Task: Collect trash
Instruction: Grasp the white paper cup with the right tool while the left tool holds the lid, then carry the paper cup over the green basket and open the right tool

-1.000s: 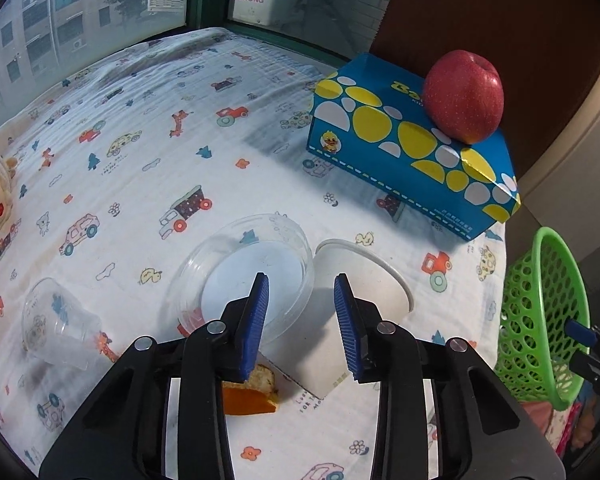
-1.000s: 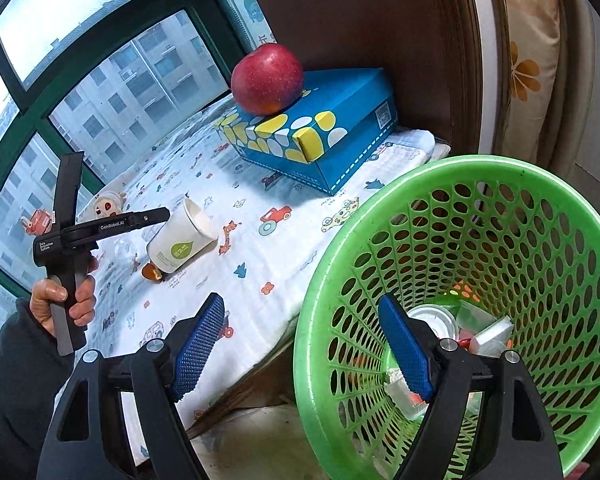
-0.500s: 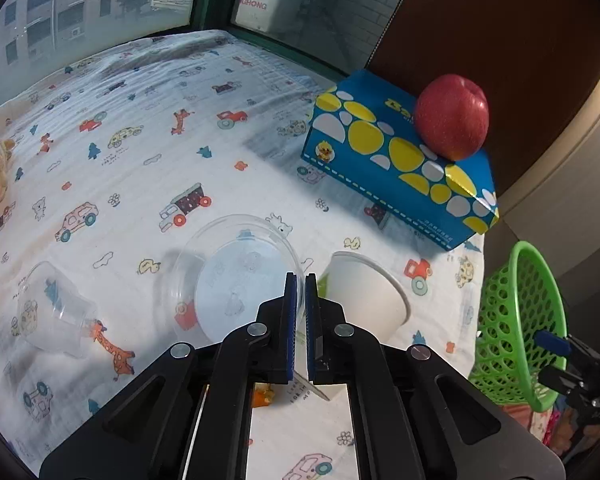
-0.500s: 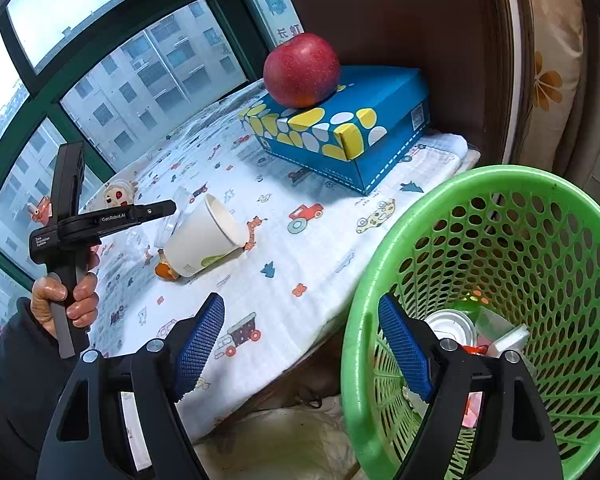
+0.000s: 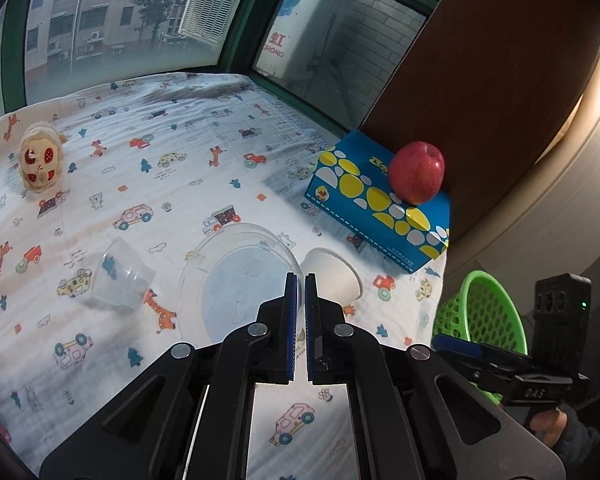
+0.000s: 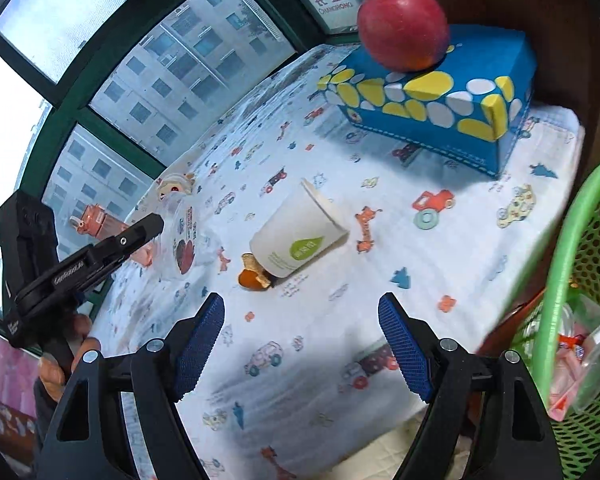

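Observation:
My left gripper [image 5: 300, 280] is shut on the rim of a clear plastic lid [image 5: 236, 280] and holds it above the printed cloth; the lid also shows in the right wrist view [image 6: 182, 240]. A white paper cup [image 6: 300, 236] lies on its side on the cloth, with a piece of orange peel [image 6: 250, 276] at its base. A clear plastic cup [image 5: 120, 276] lies tipped over to the left. My right gripper [image 6: 300, 340] is open and empty above the cloth's near edge, in front of the paper cup. The green trash basket [image 6: 580, 280] stands at the right and holds trash.
A blue tissue box [image 5: 380, 208] with a red apple [image 5: 416, 178] on top stands at the back right by a brown panel. A small doll toy [image 5: 40, 160] sits at the far left. Windows run along the back.
My left gripper closed on the clear lid's rim and lifted it. My right gripper swung left from over the basket to above the cloth, facing the paper cup.

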### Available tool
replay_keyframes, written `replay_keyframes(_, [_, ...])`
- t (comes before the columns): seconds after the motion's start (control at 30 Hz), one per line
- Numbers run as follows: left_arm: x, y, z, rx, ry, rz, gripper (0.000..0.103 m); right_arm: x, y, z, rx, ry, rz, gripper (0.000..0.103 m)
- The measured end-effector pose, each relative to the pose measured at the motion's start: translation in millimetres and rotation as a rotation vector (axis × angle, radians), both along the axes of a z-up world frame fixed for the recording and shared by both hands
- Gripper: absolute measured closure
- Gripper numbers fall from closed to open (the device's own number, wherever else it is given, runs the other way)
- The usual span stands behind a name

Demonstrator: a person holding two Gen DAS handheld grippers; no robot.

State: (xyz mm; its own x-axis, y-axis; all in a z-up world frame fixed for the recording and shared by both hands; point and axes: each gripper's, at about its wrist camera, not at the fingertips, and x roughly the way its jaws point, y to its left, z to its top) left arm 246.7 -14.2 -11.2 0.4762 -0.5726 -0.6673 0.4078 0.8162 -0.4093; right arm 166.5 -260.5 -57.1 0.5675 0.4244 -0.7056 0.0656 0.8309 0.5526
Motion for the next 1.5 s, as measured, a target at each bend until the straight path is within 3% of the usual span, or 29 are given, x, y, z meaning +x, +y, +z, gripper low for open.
replay_keyframes(0.3, [-22.9,42.5,3.3,-0.041,-0.010,0.032,0.101,47.7,14.8,-35.4,0.182,0.122,-0.095,0.027])
replay_keyframes(0.6, [-31.6,72.8,-4.1,-0.054,-0.003,0.061,0.101,82.2,23.1,-50.2,0.253,0.163,-0.168,0.027])
replay_keyframes(0.93, [-33.9,80.5,-10.6,-0.067,0.012,0.061,0.101,100.8,19.9,-72.9,0.252,0.218,-0.247,0.027])
replay_keyframes(1.03, [-34.6,77.3,-10.8,-0.065,0.015,0.056,0.101,99.7,15.9,-77.2,0.266,0.229,-0.255,0.039])
replay_keyframes(1.23, [-37.1,67.7,-9.5,-0.068,0.020,0.046,0.101,87.3,14.0,-63.7,0.249,0.176,-0.193,0.041])
replay_keyframes(1.5, [-50.3,35.9,-4.3,-0.070,0.020,-0.001,0.101,36.0,2.5,-13.7,0.094,0.020,-0.079,0.041])
